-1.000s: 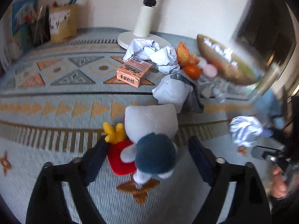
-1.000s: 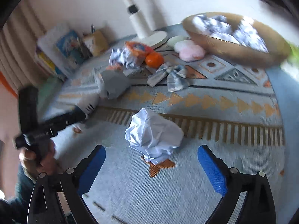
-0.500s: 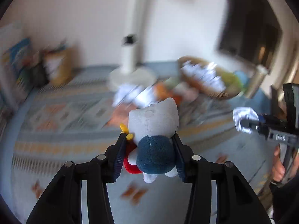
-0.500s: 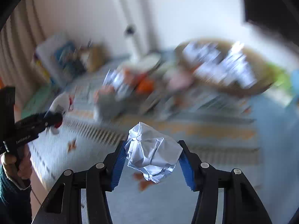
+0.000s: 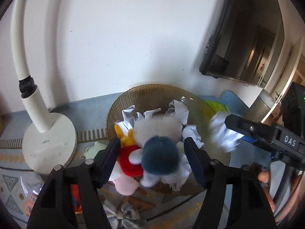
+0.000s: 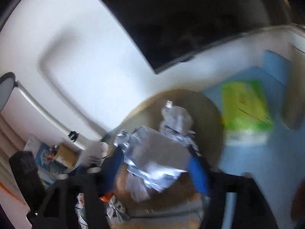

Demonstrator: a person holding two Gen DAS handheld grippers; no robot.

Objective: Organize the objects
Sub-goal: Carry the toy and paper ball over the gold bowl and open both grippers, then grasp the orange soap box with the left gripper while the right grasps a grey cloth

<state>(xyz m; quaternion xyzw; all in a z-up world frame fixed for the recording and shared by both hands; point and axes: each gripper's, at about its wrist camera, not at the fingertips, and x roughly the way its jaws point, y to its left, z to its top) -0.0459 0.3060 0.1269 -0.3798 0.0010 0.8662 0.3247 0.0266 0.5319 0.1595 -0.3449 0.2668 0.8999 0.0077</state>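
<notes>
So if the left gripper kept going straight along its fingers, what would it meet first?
Probably the plush toy between the left gripper's open fingers, then crumpled paper in the woven basket; depth is uncertain.

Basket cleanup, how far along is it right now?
Done: several crumpled papers already lie in the woven basket. In hand: the left gripper has its jaws spread around the plush toy over the basket, apparently releasing it; the right gripper carries a crumpled paper ball over the rim. Left: a pink item and a checkered cloth remain on the rug.
</notes>
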